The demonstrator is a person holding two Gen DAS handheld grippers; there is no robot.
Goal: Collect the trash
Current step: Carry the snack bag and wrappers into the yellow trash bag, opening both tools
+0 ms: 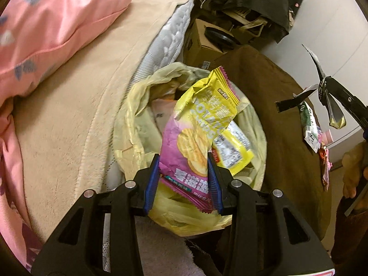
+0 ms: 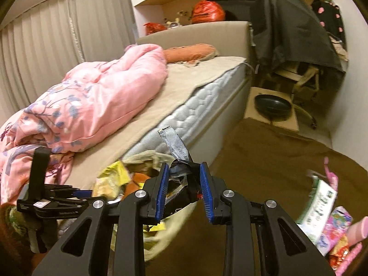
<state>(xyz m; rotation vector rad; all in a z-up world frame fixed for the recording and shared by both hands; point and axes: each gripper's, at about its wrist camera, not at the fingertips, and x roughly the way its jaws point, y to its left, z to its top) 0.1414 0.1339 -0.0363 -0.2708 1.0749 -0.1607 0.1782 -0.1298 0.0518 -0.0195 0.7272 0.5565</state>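
Observation:
My left gripper (image 1: 183,158) is shut on a crumpled pink and yellow chip bag (image 1: 184,138). It hangs over the mouth of a bin lined with a pale yellow bag (image 1: 135,115), which holds other wrappers. In the right wrist view the same chip bag (image 2: 112,174) shows at the left gripper (image 2: 84,193), low on the left. My right gripper (image 2: 184,168) is shut on a dark, silvery wrapper (image 2: 174,142) that sticks up between its blue pads, just right of the bin liner (image 2: 161,237). From the left wrist the right gripper (image 1: 323,86) and its wrapper (image 1: 318,66) appear at the right edge.
A bed (image 2: 207,87) with a pink duvet (image 2: 103,96) runs along the bin's left. A brown rug (image 2: 264,161) covers the floor. More packets (image 2: 326,207) lie on it to the right. Beyond stand a cardboard box with a black pan (image 2: 273,105) and a chair draped in dark clothes (image 2: 287,27).

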